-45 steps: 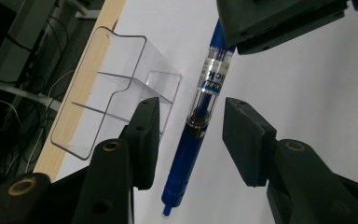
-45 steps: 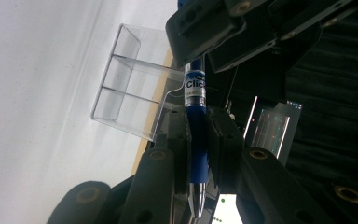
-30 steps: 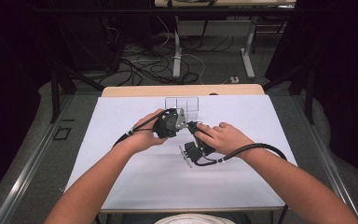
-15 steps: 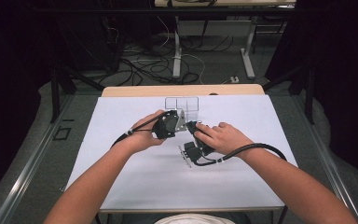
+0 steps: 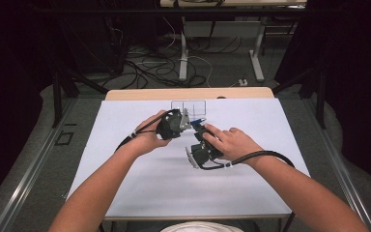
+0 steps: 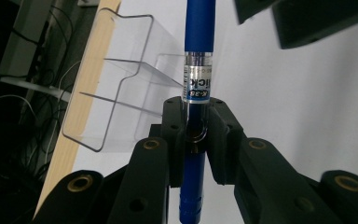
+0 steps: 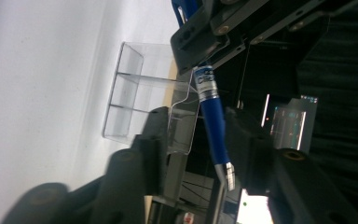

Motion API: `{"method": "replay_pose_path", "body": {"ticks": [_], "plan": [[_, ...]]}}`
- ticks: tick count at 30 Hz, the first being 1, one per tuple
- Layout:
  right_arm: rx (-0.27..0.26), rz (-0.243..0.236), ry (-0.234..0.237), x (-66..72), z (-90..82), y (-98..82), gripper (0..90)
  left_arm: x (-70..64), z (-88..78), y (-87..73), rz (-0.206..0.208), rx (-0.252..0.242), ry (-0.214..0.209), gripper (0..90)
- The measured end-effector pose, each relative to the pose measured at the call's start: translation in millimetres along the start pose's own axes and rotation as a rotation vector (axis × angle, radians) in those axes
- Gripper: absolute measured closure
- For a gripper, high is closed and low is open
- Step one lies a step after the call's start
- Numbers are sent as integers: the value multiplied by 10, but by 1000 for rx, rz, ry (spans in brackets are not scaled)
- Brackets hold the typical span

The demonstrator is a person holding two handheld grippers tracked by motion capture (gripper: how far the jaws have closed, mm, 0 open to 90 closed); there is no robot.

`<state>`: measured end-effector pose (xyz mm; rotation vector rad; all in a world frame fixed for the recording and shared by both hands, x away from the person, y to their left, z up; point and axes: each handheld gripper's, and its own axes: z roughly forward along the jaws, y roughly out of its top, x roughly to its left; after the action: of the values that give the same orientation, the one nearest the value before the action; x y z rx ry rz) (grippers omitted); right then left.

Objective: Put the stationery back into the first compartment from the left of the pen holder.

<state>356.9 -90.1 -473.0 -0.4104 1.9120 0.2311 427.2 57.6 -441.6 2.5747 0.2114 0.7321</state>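
A blue pen [image 6: 199,42] stands between the closed jaws of my left gripper [image 6: 196,109], which is shut on its barrel just under the clear label band. In the high view the left gripper [image 5: 183,122] and the right gripper [image 5: 200,130] meet at the middle of the table, with the pen [image 5: 198,120] between them. My right gripper [image 7: 200,123] straddles the pen's tip end [image 7: 214,126]. Its jaws have just been opening, and a gap shows on the left side of the pen. A clear plastic holder [image 5: 188,106] with compartments stands just beyond.
A white sheet [image 5: 149,183] covers the table, and the wooden edge [image 5: 188,93] shows at the far side. Behind the table, cables [image 5: 145,67] and desk legs [image 5: 183,53] lie on the dark floor. In the left gripper view the holder [image 6: 116,79] is at the left.
Little differs in the high view: both hands stay together at the same spot in front of the clear holder, with the left gripper shifted only slightly.
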Motion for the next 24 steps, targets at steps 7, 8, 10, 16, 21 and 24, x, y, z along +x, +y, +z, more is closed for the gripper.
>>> {"method": "replay_pose_path", "body": {"ticks": [7, 8, 10, 16, 21, 24], "plan": [[22, 60, 14, 14, 14, -86, 473, 183, -51, -54, -118, -31, -2, 791], [17, 73, 12, 13, 20, -98, 462, 208, -62, -62, -134, -37, -5, 791], [-11, 103, -14, 21, 43, -126, 452, 247, -76, -78, -171, -64, -4, 791], [8, 146, 0, -32, 34, -150, 424, 367, -129, -121, -241, -107, -9, 791], [24, 253, 52, -95, 35, -178, 346, 432, -146, -148, -331, -157, 1, 791], [42, 284, 53, -115, 29, -193, 312, 477, -178, -150, -400, -196, 7, 791]]}}
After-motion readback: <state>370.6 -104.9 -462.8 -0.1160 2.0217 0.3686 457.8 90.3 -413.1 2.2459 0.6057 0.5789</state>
